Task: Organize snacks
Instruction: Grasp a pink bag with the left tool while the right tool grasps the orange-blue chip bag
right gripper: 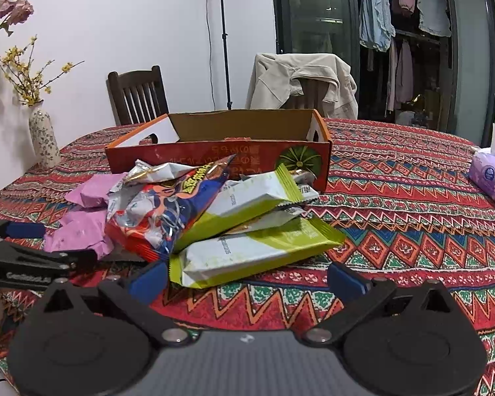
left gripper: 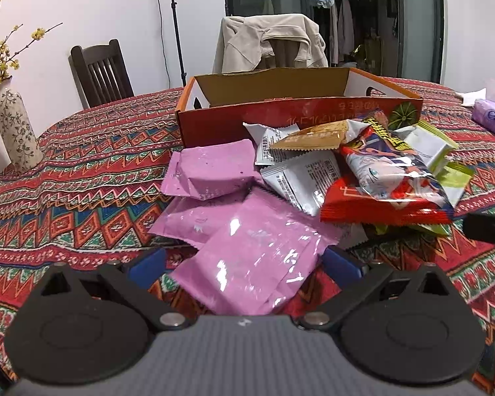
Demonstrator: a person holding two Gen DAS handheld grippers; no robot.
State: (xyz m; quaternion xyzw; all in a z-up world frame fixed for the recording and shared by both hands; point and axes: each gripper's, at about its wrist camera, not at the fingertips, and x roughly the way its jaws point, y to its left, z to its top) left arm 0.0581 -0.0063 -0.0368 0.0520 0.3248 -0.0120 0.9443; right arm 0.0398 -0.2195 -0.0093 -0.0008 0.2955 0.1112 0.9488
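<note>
The left gripper [left gripper: 244,264] is spread wide, a pink snack packet [left gripper: 250,264] lying between its fingers, unpinched. The right gripper [right gripper: 247,279] is spread too, a green-and-white packet [right gripper: 247,250] just ahead of it. Beyond both, the snack pile lies against the orange cardboard box [right gripper: 214,158] on the bench [right gripper: 396,231].

Pink snack packets [left gripper: 247,260] are glossy plastic film with bright glare spots; the green-and-white wrappers [right gripper: 254,250] look like smoother, duller film, and the red cartoon bag [right gripper: 161,217] is shiny and crinkled. The box [right gripper: 214,158] is printed cardboard, raw brown inside, on a woven patterned tablecloth [right gripper: 396,231]. Gripper bodies [left gripper: 79,326] are matt black plastic with metal rivets; the far-left vase [left gripper: 15,128] is glazed ceramic, the chair [left gripper: 99,69] dark wood.
</note>
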